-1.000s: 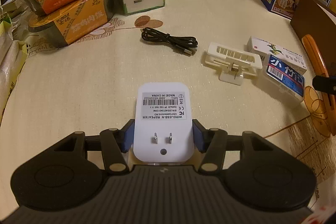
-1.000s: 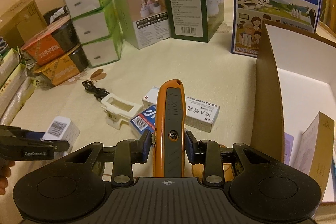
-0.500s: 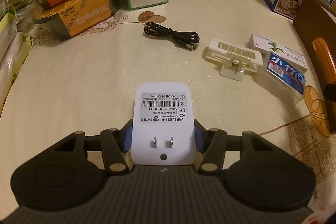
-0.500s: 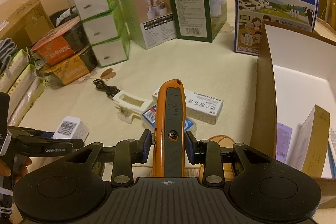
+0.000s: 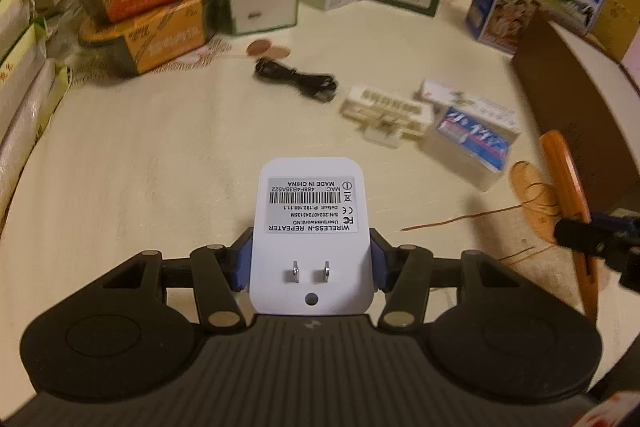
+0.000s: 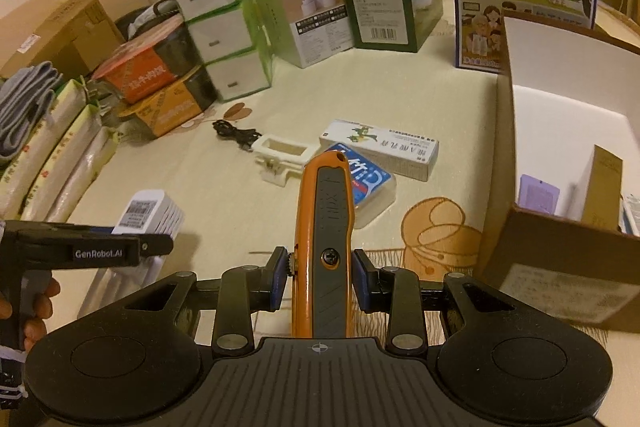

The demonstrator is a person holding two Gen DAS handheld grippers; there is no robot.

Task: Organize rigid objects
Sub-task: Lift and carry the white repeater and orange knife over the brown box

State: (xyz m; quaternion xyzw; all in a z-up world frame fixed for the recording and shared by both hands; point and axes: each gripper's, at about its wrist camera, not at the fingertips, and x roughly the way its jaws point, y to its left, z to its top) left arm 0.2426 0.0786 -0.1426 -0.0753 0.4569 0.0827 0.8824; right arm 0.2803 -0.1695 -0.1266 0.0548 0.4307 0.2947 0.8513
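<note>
In the left wrist view, the left gripper point(image 5: 310, 259) is clamped on a white wireless repeater point(image 5: 310, 227), its blue pads pressing the two long sides. The repeater is held above the cream tablecloth point(image 5: 160, 155). Its long axis runs along the fingers, away from the camera; the plug prongs face up toward the camera, and the label end points toward the black cable point(image 5: 296, 81). To the right of the repeater lie a white plastic clip point(image 5: 386, 111), a blue-labelled box point(image 5: 472, 143) and, behind it, a white medicine box point(image 5: 468, 99).

In the right wrist view, the right gripper point(image 6: 320, 277) is closed narrowly on an orange utility knife point(image 6: 324, 227), pads on both sides of its body near the screw. The knife's long axis also follows the fingers, its nose pointing away toward the blue-labelled box point(image 6: 368, 183). The open cardboard box point(image 6: 560, 259) stands to the right of the knife. To the left of the knife the left gripper point(image 6: 160, 245) holds the repeater point(image 6: 144, 215).
</note>
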